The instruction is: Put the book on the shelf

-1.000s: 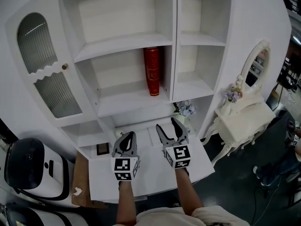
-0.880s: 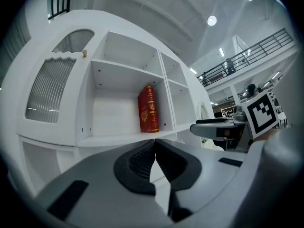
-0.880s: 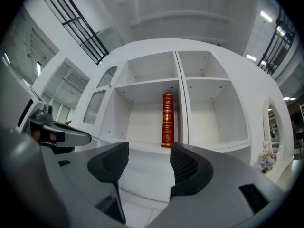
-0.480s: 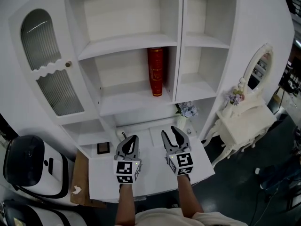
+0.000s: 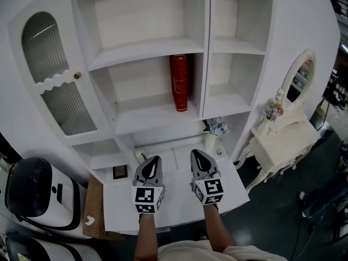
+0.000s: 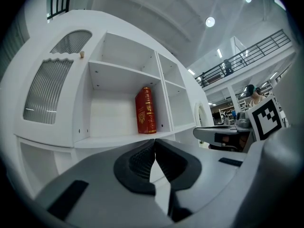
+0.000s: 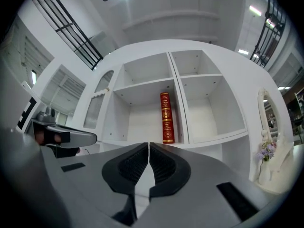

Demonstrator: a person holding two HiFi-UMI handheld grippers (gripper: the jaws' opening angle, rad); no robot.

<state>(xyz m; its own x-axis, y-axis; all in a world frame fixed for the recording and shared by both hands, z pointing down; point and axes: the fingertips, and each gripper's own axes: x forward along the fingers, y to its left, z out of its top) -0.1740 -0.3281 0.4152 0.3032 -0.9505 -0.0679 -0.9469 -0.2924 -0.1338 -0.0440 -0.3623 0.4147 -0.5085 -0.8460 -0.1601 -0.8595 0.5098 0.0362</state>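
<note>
The red book (image 5: 179,82) with gold print stands up straight on the middle shelf (image 5: 142,119), tight against its right wall. Over the white desk (image 5: 174,208), the left tool (image 5: 153,160) and right tool (image 5: 197,153) are pinched together, holding nothing.

You are wearing a pale cream top (image 5: 187,251) whose sleeves are ending short, leaving both forearms bare. You are working with a left gripper (image 5: 154,159) and a right gripper (image 5: 197,153) of the same make, each showing a smooth grey shell that is tapering into two curved jaws lined with black ribbed pads (image 7: 163,164), with shallow dark rectangular recesses set into the grey flanks. Each is bearing a white cube at its rear end, the left cube (image 5: 147,198) and the right cube (image 5: 208,189), printed with bold black square markers.
</note>
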